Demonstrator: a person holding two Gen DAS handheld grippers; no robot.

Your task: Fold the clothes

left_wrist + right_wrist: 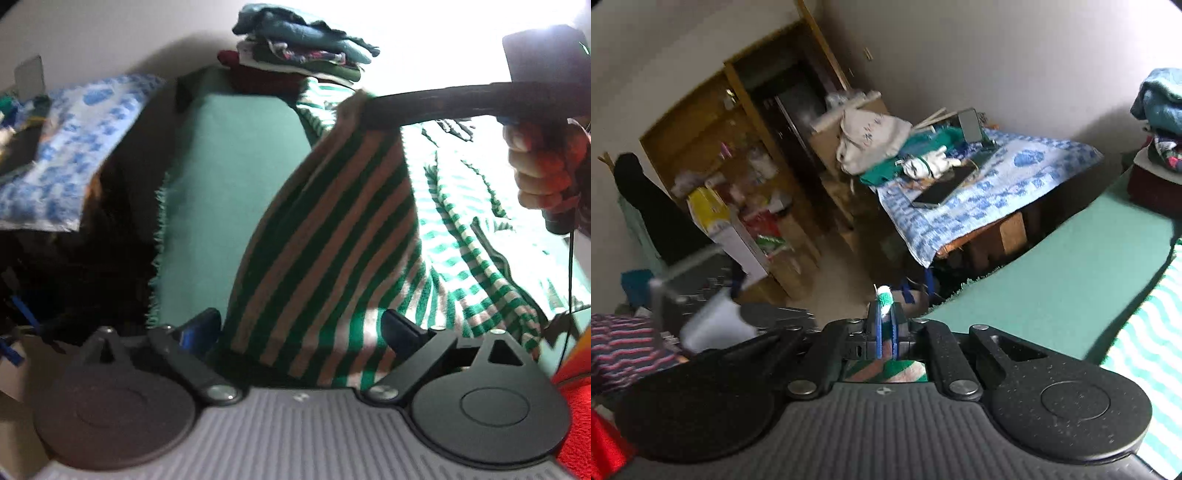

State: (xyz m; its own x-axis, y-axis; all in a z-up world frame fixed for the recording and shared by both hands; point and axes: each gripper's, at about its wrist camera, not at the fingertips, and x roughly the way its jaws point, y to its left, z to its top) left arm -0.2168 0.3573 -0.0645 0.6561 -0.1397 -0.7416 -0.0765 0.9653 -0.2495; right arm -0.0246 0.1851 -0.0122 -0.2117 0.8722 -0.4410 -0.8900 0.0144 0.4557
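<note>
No brand or writing can be read in either view. The right gripper point(884, 314) is clenched on an edge of the green-and-white striped garment point(332, 229), a soft knit that hangs lifted over the green cloth surface point(229, 177). The left gripper point(301, 328) stands wide apart; the fabric passes between its fingers, perhaps without touching. A pile of folded clothes point(303, 48) sits behind.

The shirt point(332, 236) covers the gap between the left gripper's point(299, 328) fingers. The hand point(546, 166) runs off the right edge (overexposed there). Shelf point(713, 177) contents blur beyond telling.
</note>
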